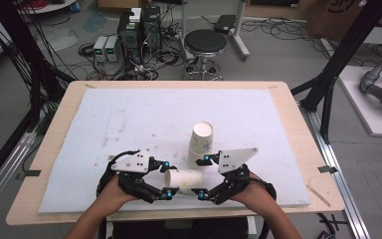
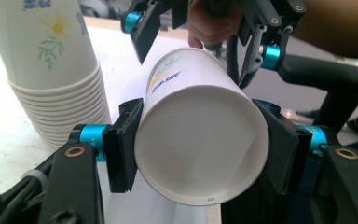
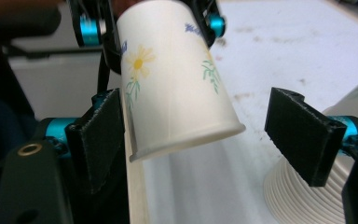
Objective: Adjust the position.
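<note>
Low in the frame, near the table's front edge [image 1: 144,215], the left gripper [image 1: 167,179] clamps a cup [image 1: 183,181] lying sideways by its base end. The right gripper [image 1: 203,177] stands open around the rim end, one pad just beside it. Behind, at centre, the stack [image 1: 200,143] stands upright; bare foam [image 1: 129,114] lies beyond

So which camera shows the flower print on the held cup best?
The right gripper view: the cup shows its daisy and sprigs close up. The left gripper view shows mainly its base and blue lettering; the high view shows it small and plain.
</note>
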Motion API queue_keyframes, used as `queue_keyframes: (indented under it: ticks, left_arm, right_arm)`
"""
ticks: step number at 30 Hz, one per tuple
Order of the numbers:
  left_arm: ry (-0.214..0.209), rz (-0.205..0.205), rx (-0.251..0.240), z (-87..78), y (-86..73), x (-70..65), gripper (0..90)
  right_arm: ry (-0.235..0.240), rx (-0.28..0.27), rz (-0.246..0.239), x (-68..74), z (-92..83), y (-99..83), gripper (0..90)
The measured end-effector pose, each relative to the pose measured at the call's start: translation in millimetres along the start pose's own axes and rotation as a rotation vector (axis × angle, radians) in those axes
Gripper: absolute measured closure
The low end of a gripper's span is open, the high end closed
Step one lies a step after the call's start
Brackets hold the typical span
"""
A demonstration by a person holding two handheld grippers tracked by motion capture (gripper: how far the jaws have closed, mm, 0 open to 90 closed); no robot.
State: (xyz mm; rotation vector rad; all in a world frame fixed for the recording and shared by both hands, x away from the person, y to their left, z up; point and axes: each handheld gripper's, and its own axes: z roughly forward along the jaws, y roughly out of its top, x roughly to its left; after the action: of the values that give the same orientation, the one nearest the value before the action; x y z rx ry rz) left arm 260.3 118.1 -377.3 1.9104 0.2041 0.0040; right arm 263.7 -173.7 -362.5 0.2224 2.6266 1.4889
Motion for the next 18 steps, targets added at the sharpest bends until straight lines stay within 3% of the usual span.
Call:
queue_keyframes:
  ticks: [2,7,12,18]
  left_arm:
    - [0.011,-0.007,-0.031,-1.7,-3.8,-0.2,37.3]
    - [0.032,-0.010,-0.110,-5.0,-13.2,-1.0,37.3]
    - [0.043,-0.026,-0.141,-8.3,-18.7,0.3,37.3]
    - [0.047,-0.032,-0.173,-10.5,-21.7,1.2,37.3]
  right_arm:
    - [0.011,-0.038,0.013,0.5,-2.8,-3.5,20.5]
    - [-0.028,-0.126,0.043,2.7,-4.4,-14.0,20.5]
    - [-0.052,-0.194,0.072,2.9,-4.6,-26.0,20.5]
    - [-0.045,-0.201,0.095,0.7,-3.1,-34.7,20.6]
